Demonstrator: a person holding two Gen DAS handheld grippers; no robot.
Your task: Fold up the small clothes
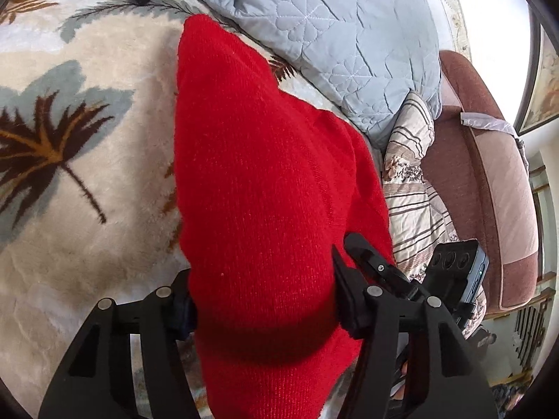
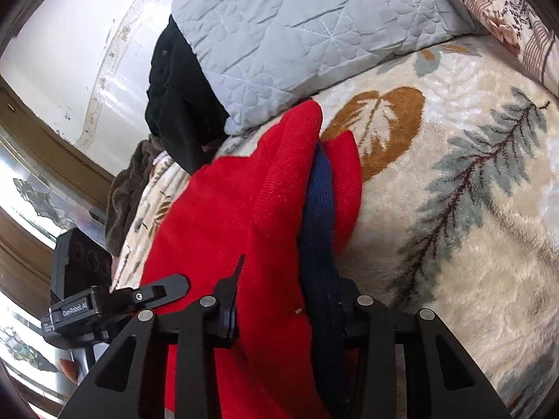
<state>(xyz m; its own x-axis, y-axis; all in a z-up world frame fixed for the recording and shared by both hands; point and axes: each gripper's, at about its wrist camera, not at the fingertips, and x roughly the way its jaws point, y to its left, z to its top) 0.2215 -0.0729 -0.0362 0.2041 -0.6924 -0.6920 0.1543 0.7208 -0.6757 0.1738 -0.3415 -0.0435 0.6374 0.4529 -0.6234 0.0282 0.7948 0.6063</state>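
Note:
A red knitted garment (image 1: 265, 188) lies on a cream leaf-patterned blanket (image 1: 87, 160). It passes between the fingers of my left gripper (image 1: 263, 300), which is shut on its near edge. In the right wrist view the same red garment (image 2: 237, 223) shows a navy blue band (image 2: 319, 216) along a fold. My right gripper (image 2: 288, 317) is shut on the red cloth and the navy band. The other gripper's black fingers (image 2: 164, 291) show at lower left of that view.
A light blue quilted pillow (image 1: 332, 45) lies behind the garment, also in the right wrist view (image 2: 297, 31). A striped floral pillow (image 1: 412, 188) and a reddish chair (image 1: 489, 181) stand at the right. Dark clothing (image 2: 178, 104) lies beside the pillow.

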